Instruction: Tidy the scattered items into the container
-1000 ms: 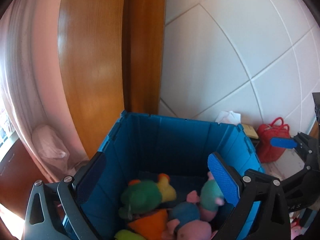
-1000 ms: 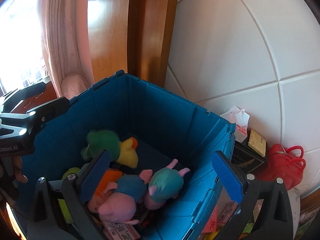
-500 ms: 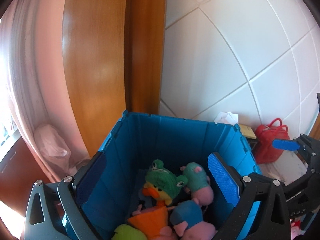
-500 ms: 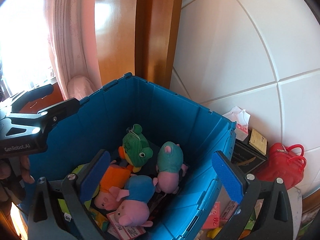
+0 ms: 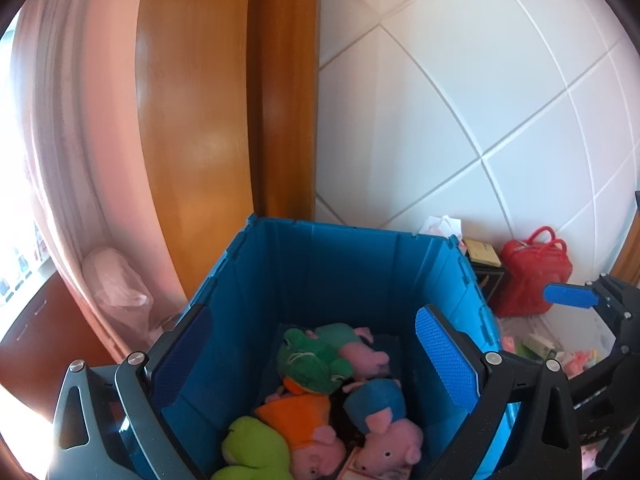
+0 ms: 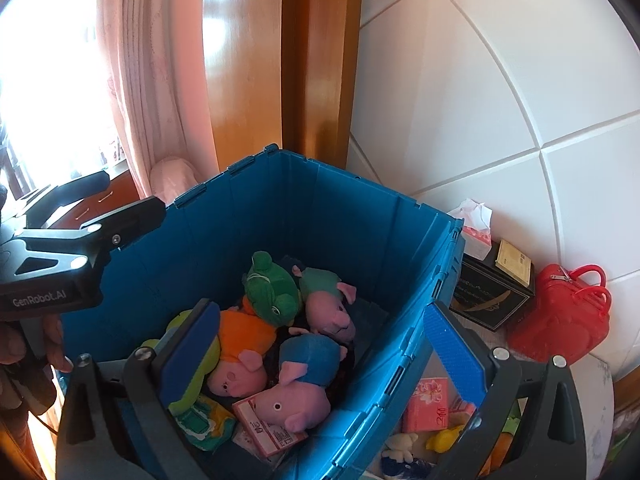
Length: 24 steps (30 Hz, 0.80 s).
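Observation:
A blue plastic crate [image 5: 344, 276] [image 6: 344, 216] stands open below both grippers. Inside lie a green frog plush [image 5: 312, 364] [image 6: 272, 292], a pig in teal [image 5: 352, 344] [image 6: 328, 300], a pig in blue [image 5: 380, 412] [image 6: 308, 372], a pig in orange [image 5: 304, 420] [image 6: 244, 340] and a lime plush [image 5: 252, 444] [image 6: 192, 356]. My left gripper [image 5: 314, 356] hovers over the crate's near left side, open and holding nothing. My right gripper [image 6: 324, 348] straddles the crate's right wall, also open with nothing between its pads.
A red bag [image 6: 560, 320], a black box [image 6: 492, 296] and a tissue pack [image 6: 476, 228] sit against the tiled wall to the right. Pink packets [image 6: 428, 404] and small toys lie beside the crate. A wooden door frame [image 6: 320, 60] and pink curtain [image 6: 152, 80] stand behind.
The frog and the teal pig have tumbled and come to rest at the back of the pile. Both grippers stayed open and drew back slightly, with more of the crate's interior showing.

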Tool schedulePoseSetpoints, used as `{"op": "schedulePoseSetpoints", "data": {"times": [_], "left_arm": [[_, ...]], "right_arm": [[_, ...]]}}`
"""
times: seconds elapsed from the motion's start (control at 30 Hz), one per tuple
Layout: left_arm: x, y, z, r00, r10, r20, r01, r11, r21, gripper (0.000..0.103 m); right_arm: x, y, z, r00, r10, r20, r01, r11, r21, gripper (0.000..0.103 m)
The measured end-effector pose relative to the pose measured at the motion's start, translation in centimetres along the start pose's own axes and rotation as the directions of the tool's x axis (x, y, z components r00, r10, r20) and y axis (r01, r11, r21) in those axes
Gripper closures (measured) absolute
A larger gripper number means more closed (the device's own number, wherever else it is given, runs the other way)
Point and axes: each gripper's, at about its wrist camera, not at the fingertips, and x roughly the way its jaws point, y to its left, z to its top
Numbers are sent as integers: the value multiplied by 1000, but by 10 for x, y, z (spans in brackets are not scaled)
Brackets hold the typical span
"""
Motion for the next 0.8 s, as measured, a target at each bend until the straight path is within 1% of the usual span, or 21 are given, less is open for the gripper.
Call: {"op": "schedulePoseSetpoints", "data": {"times": [0.13, 0.27, 0.47, 0.57, 0.8], "left_arm": [[-28, -18, -4, 1000, 8, 8, -8, 1000, 9, 0], [-61, -45, -10, 999, 23, 24, -23, 1000, 7, 0], [-112, -100, -28, 999, 38, 30, -39, 999, 12, 0], [-139, -129, -39, 999, 44, 29, -45, 999, 15, 0], [-196, -196, -71, 998, 59, 23, -59, 998, 5, 0]], "right_arm": [[-30, -9, -17, 1000, 4, 17, -4, 1000, 19, 0], [-67, -24, -37, 999, 3, 37, -5, 999, 37, 0], [-131, -57, -78, 998, 0, 68, -5, 998, 65, 0], [-166, -75, -108, 997, -13, 81, 6, 997, 82, 0], [-237, -119, -182, 996, -40, 75, 30, 991, 132, 0]]}}
